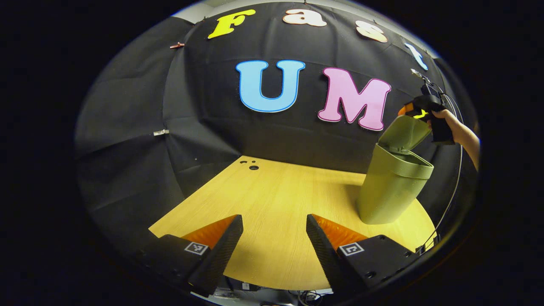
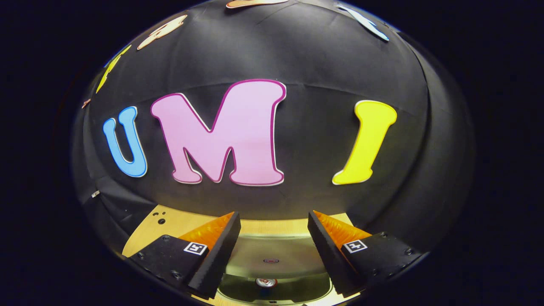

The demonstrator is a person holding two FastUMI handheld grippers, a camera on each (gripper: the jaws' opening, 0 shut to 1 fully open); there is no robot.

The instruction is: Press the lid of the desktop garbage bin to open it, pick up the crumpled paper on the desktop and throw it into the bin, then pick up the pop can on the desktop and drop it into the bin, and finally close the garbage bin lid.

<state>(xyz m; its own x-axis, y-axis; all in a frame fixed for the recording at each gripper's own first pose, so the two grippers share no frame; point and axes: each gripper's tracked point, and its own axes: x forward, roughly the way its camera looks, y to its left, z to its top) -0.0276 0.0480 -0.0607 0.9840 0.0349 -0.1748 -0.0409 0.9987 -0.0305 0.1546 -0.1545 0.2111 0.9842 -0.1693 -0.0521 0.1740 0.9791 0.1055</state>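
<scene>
The green bin stands at the far right of the wooden table, its lid tilted up. The right gripper, in a hand, hovers at the lid's raised edge; from its own view its fingers are spread wide over the bin mouth, gripping nothing, with what looks like a can top inside. I judge closing comes next: push the smooth plastic lid down evenly. The left gripper waits released, empty, over bare wood.
</scene>
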